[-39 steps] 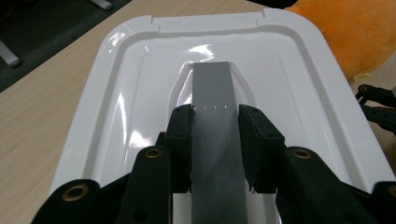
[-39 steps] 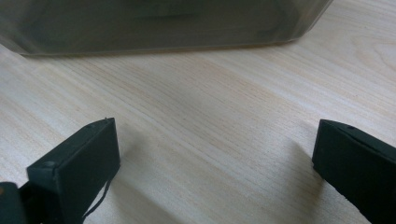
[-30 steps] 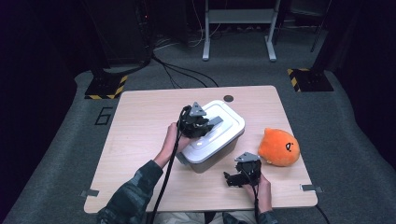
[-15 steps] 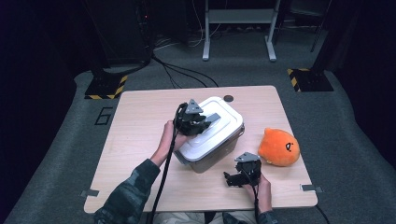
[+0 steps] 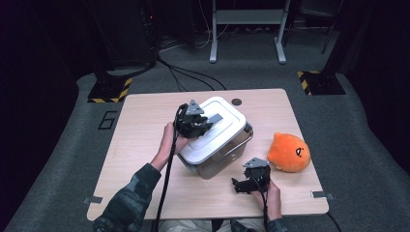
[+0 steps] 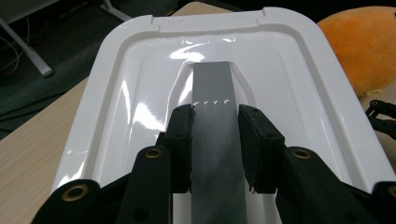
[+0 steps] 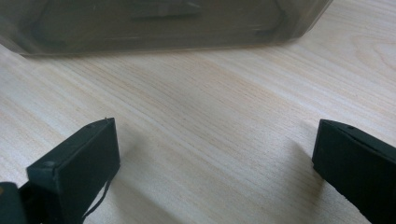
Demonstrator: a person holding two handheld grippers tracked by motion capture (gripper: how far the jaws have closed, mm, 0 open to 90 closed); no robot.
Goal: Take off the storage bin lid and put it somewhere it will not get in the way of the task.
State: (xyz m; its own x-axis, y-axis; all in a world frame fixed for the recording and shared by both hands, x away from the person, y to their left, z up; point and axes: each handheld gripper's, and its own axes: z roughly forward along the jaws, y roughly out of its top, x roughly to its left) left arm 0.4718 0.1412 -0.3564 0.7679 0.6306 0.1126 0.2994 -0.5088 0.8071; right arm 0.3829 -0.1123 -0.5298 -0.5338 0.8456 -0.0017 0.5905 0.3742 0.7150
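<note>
Lid (image 5: 220,123) handle (image 6: 212,116), unlabelled, sits clamped in left tool (image 6: 215,126); right tool (image 7: 210,158) gapes wide.

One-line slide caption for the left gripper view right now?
Left gripper shut on the grey handle of the white lid, orange plush toy beyond.

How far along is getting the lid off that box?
Done: the left gripper is shut on the grey handle of the white lid. In hand: that grip. Left: the lid sits on the clear box; the right gripper waits open.
</note>
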